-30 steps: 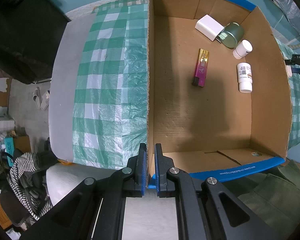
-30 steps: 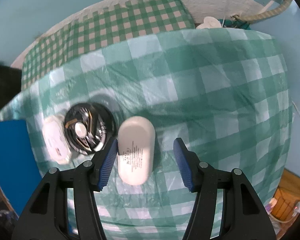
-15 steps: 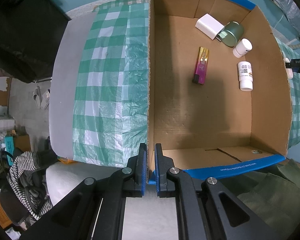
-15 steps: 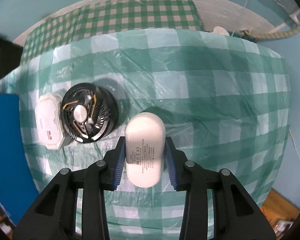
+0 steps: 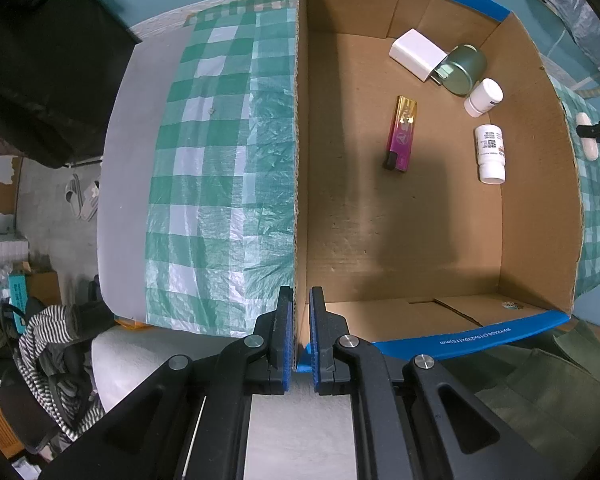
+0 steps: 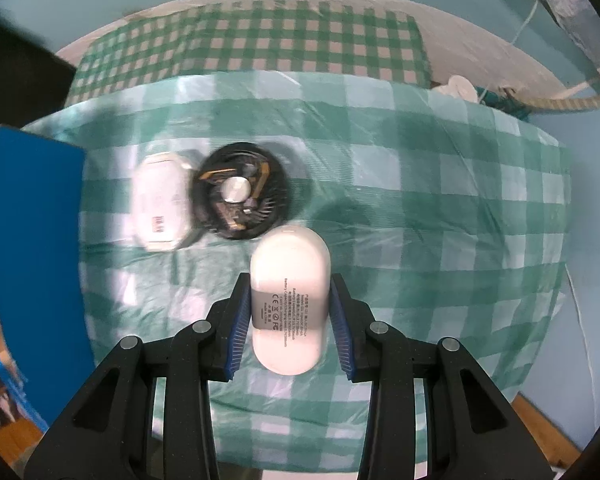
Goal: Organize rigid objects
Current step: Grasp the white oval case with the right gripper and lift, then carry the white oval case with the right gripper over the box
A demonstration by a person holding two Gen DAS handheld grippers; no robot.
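1. White power bank point(image 6: 287, 300), pill-shaped with printed text on its face: clamped between the blue pads of the right claw point(image 6: 288, 316), which presses on both long sides. It sits above the green-checked cloth point(image 6: 420, 220) on the counter, and its shadow falls on the cloth beside it.
2. Right claw: part-way closed, its jaws set as wide as the power bank.
3. Left claw point(image 5: 300, 334): closed almost fully on the near left corner wall of the cardboard box point(image 5: 300, 160), one pad outside, one inside.
4. Box contents, all toward the far right: white charger block point(image 5: 416, 54) touching a green tin point(image 5: 462, 69); small white bottle point(image 5: 483, 97) just beside the tin; second white bottle point(image 5: 490, 154) lying down nearer; gold-and-pink lighter point(image 5: 401, 133) lying toward the middle.
5. On the cloth, left of the held power bank: black round fan point(image 6: 240, 196) touching a white octagonal case point(image 6: 162, 206), both blurred.
6. Blue box edge point(image 6: 32, 240) at the left of the right wrist view.
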